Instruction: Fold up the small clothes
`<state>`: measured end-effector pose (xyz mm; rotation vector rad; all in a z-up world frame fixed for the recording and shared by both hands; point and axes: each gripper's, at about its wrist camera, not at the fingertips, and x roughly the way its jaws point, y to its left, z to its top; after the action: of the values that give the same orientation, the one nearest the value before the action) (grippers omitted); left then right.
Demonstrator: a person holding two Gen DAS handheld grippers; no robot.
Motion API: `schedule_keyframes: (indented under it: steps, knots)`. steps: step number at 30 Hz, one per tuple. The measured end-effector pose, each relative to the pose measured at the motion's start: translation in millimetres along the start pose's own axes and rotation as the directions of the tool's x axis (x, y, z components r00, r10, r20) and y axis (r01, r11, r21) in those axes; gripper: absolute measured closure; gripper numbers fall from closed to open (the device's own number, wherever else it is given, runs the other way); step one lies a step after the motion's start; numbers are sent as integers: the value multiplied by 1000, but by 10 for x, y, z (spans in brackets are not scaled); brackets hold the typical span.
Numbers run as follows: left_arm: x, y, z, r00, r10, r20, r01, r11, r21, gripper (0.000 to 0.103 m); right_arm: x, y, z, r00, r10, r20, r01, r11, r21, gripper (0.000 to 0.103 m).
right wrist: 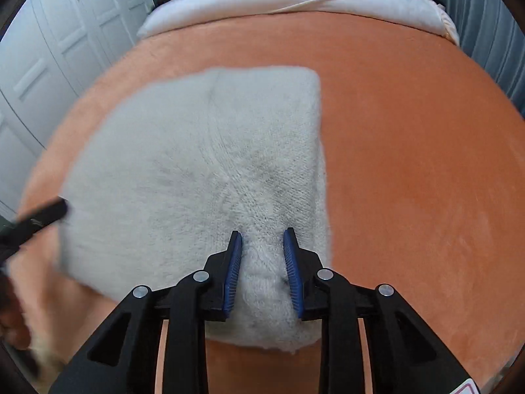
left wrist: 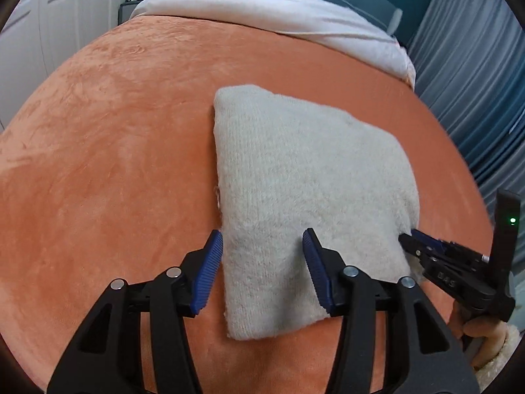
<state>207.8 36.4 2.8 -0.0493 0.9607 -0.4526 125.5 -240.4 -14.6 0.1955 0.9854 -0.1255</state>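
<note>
Your folded grey knit garment (left wrist: 308, 203) lay on the orange blanket (left wrist: 108, 151). Your left gripper (left wrist: 262, 272) stood half-open astride its near-left corner, not clearly pinching it. Your right gripper (right wrist: 262, 269) was narrow, pinching a bunched ridge of the near edge.

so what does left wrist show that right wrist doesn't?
Left wrist only: the right tool from the side at the knit's near right edge, a green light on its body, and blue curtains.
Right wrist only: a bunched ridge of knit pinched between the right tool's pads, and a diagonal seam.
Both: the folded grey knit garment on the orange blanket, a white duvet and white closet doors.
</note>
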Motion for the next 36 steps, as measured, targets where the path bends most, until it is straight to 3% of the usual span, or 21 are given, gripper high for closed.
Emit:
schedule_keyframes:
  steps: [4, 5, 8, 10, 12, 16, 20, 26, 31, 36]
  knots:
    - [-198, -199, -169, 999, 42, 33, -44, 996, 73, 51, -566, -53, -49, 994, 60, 93, -69, 993, 96, 78]
    - [-260, -261, -221, 997, 57, 45, -60, 995, 85, 47, -679, -49, -103, 992, 65, 113, -76, 992, 103, 77]
    - [-392, -416, -332, 995, 76, 70, -82, 992, 92, 38, -897, 7, -389, 990, 8, 141, -20, 997, 80, 73]
    - [-441, -506, -437, 993, 86, 82, -94, 991, 96, 30, -957, 54, -595, 989, -34, 147, 22, 996, 84, 63]
    - [-443, -575, -548, 990, 108, 90, -117, 988, 105, 24, -914, 75, -740, 987, -57, 150, 41, 993, 109, 52]
    - [-381, -658, -812, 978, 181, 101, -193, 974, 119, 18, -658, 124, -800, 978, -134, 160, 112, 984, 138, 48]
    - [-238, -615, -1068, 969, 233, 77, -241, 963, 123, 18, -578, 23, -1068, 978, -142, 154, 114, 977, 180, 45]
    - [-98, -502, -1343, 975, 220, 35, -222, 972, 76, 18, -410, 19, -1323, 974, -156, 161, 128, 976, 175, 39]
    - [-50, -532, -1473, 964, 251, 83, -260, 958, 119, 14, -339, 75, -1392, 963, -178, 203, 151, 978, 141, 32]
    - [-6, -544, -1586, 948, 275, 159, -294, 949, 116, 5, -277, 72, -1370, 966, -176, 187, 154, 980, 128, 16]
